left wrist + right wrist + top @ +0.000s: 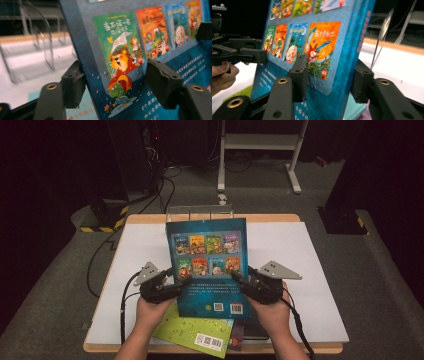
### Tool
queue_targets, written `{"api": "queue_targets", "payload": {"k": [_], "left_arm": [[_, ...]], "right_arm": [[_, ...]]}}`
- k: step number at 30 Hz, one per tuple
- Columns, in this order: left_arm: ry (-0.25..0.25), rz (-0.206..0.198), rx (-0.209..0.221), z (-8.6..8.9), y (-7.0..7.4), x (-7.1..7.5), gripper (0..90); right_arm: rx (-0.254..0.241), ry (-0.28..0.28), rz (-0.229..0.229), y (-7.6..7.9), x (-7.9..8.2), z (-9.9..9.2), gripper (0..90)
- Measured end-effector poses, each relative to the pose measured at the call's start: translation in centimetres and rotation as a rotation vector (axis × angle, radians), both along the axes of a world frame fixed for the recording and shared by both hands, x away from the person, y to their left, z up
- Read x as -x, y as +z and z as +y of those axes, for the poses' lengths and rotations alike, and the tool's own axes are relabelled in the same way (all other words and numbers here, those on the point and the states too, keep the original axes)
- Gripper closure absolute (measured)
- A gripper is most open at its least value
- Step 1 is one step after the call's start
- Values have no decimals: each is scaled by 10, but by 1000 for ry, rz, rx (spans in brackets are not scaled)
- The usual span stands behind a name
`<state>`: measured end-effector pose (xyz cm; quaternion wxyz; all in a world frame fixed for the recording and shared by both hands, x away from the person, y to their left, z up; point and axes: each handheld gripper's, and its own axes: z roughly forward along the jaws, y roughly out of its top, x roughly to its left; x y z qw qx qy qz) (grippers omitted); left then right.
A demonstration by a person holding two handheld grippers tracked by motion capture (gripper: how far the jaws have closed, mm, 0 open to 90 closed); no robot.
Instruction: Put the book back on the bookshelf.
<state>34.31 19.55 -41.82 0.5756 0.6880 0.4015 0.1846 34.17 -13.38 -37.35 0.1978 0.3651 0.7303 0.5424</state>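
Above the near half of the white table (300, 245), I hold the blue book (207, 265) upright, back cover toward me: my left gripper (172, 287) clamps its left edge and my right gripper (240, 282) clamps its right edge, one jaw on each face. Behind the top edge stands a clear acrylic rack (200, 212). Below the bottom edge lies a green booklet (195, 330); open table surface extends to both sides.

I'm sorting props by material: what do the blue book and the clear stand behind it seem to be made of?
Blue book: glossy printed card or paper, probably; its cover shows sheen and a thin edge between the tongs. Clear stand: likely acrylic or similar clear plastic; you can see through it, with bright edges.
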Motion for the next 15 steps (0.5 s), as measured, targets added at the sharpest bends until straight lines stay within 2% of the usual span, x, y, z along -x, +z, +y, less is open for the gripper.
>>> {"api": "queue_targets", "payload": {"k": [1,4,5,7,8,9,11,13,14,15], "left_arm": [[10,-14,3,1,3,1,376],[38,-62,2,5,9,2,434],[48,-75,1,6,11,2,434],[54,-97,-7,8,15,3,436],[53,-109,-5,9,15,3,436],[54,-124,-1,10,15,4,436],[56,-145,6,11,13,7,435],[61,-139,-14,10,7,10,427],[65,-158,-14,10,4,13,426],[67,-175,-10,11,3,16,420]], "right_arm": [[0,0,0,0,0,0,568],[7,-3,-47,12,2,6,591],[7,-3,-47,12,2,6,591],[15,2,-90,19,4,11,581],[15,2,-90,19,4,11,581],[14,3,-117,23,7,13,581],[18,1,-128,23,8,14,581],[26,7,-118,20,9,15,570],[33,29,-100,14,10,16,502],[19,47,-106,11,12,15,495]]}}
